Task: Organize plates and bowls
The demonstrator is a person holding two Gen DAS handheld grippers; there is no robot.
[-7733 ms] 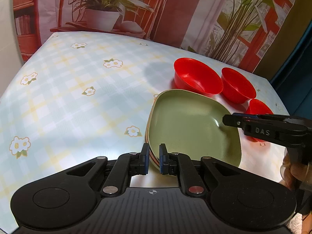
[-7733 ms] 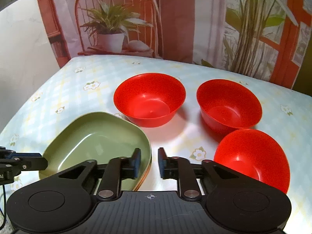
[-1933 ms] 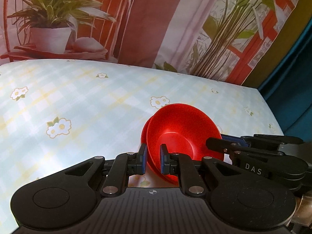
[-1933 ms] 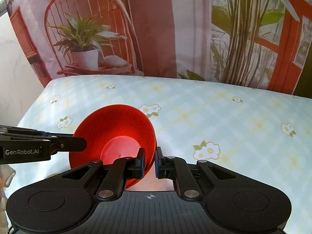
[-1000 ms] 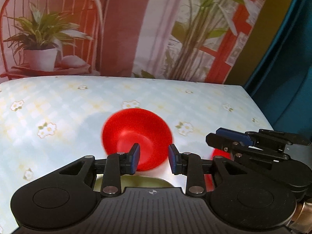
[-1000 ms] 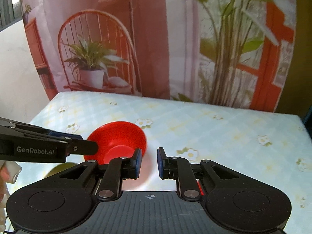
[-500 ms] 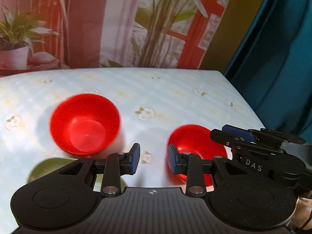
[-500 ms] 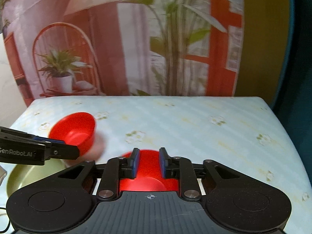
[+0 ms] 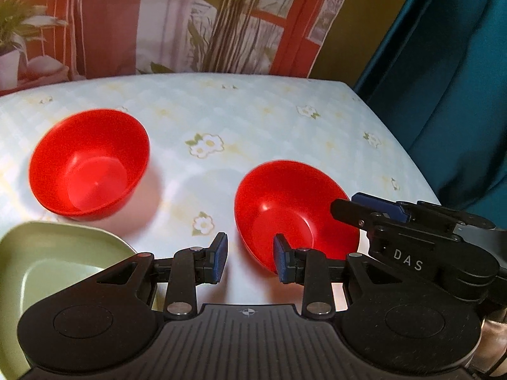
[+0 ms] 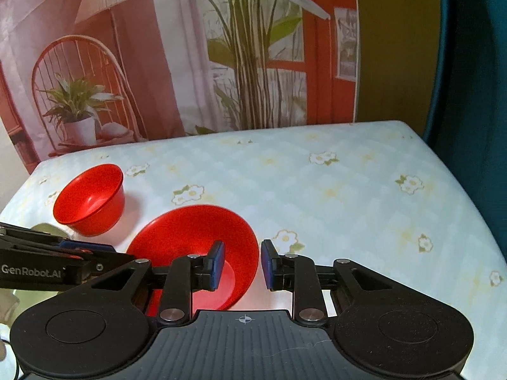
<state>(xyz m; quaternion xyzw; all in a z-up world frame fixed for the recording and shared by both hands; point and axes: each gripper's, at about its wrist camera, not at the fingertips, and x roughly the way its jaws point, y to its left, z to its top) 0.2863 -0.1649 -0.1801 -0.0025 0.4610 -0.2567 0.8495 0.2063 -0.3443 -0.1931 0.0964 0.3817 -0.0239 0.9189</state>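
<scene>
Landmark: the near red bowl [image 9: 296, 210], standing upright on the desk [image 9: 253, 120] close in front of both your tools; every place below is given from it

Left hand-held gripper [image 9: 248, 258]: your jaws stand apart and hold nothing; the right fingertip [image 9: 280, 258] overlaps the near rim of that bowl in the left wrist view, the left one sits over bare cloth just to the bowl's left; whether the pad touches the rim, you cannot tell

Right hand-held gripper [image 10: 242, 264]: your jaws are parted and grip nothing; in the right wrist view the bowl's right rim falls between them, the left fingertip [image 10: 217, 264] over the bowl's inside, the right one over the cloth just beyond its right edge

Far red bowl [image 9: 88, 164]: upright on the desk, well apart to the left of the landmark bowl and a little farther back; slightly blurred

Green plate [image 9: 47, 262]: to the left of the landmark bowl, nearer you than the far bowl, partly hidden behind your left tool's body

Desk cover: pale blue check with white flowers; one flower [image 9: 202, 224] lies just left of the landmark bowl

Backdrop [image 10: 221, 47]: printed plants and a chair, behind the far edge of the desk, well beyond the landmark bowl
</scene>
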